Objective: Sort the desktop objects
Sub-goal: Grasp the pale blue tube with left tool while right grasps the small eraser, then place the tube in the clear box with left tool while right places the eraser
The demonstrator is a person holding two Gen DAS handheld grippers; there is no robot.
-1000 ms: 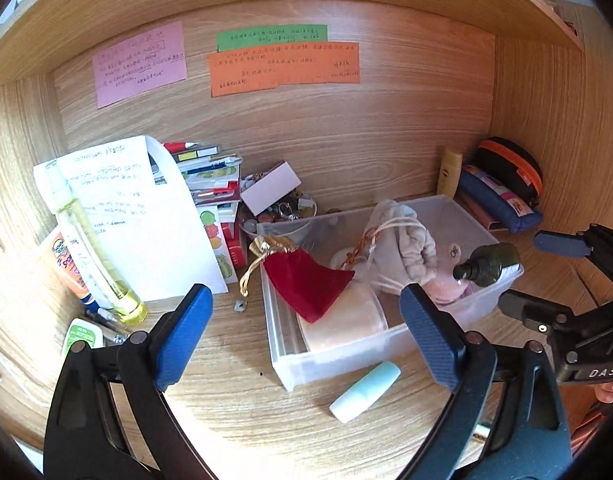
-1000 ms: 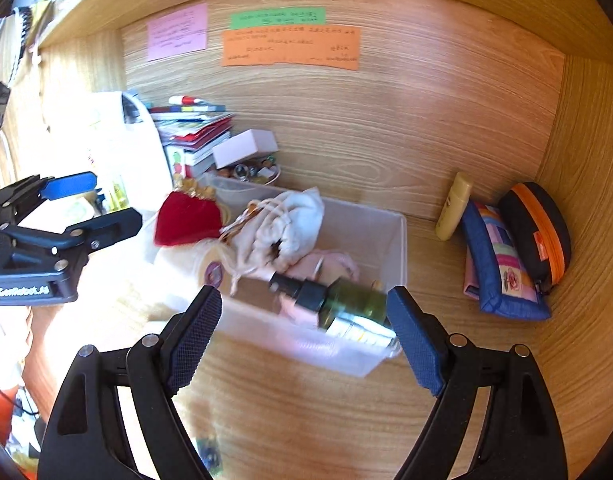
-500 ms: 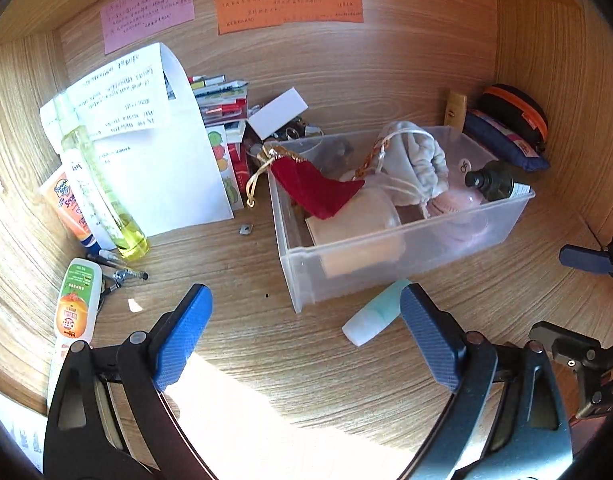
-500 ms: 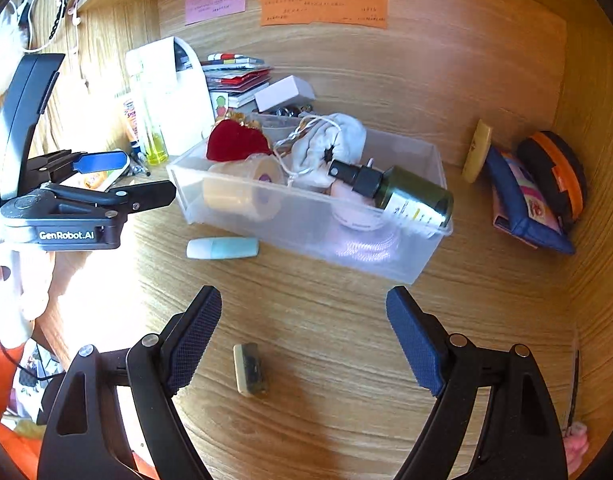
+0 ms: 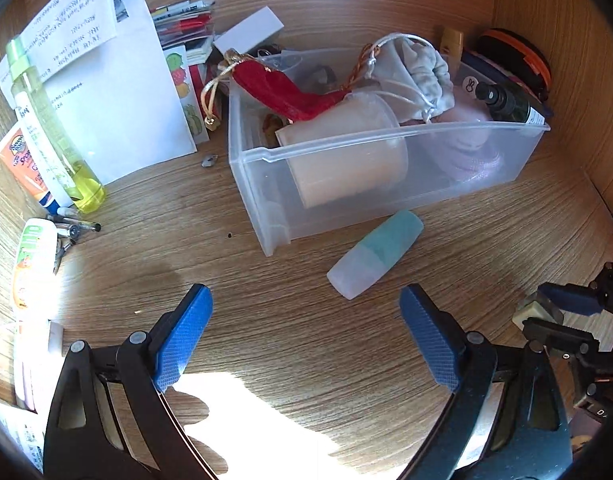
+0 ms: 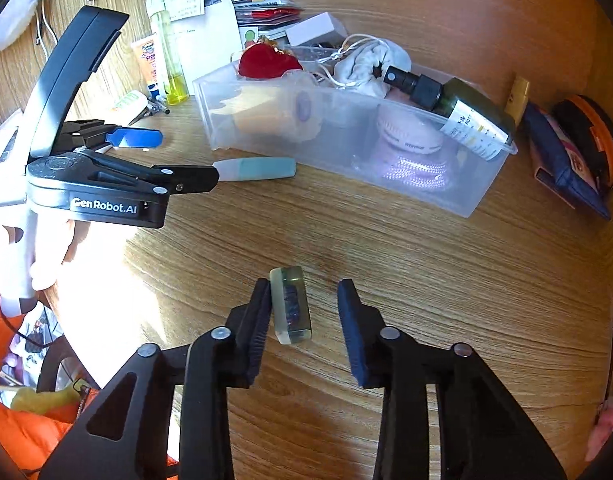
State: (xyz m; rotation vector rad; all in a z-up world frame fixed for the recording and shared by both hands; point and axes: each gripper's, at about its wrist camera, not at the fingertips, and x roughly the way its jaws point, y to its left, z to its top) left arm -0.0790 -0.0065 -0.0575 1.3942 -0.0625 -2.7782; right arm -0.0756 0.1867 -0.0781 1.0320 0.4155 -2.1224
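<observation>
My right tool (image 6: 302,312) has just been closing around a small translucent block (image 6: 290,306), rectangular, pale green with a dark speck inside, lying on the wood-grain surface (image 6: 386,248). One pad touches its side; the other stands apart, so nothing is gripped. Beyond lies a smooth rounded teal-and-white tube (image 5: 376,254), just beside a clear plastic bin (image 5: 386,184) holding a red velvet pouch (image 5: 286,92), a grey drawstring bag (image 5: 418,68) and a dark spray bottle (image 6: 450,108). My left tool (image 5: 306,332) hangs wide open, empty.
</observation>
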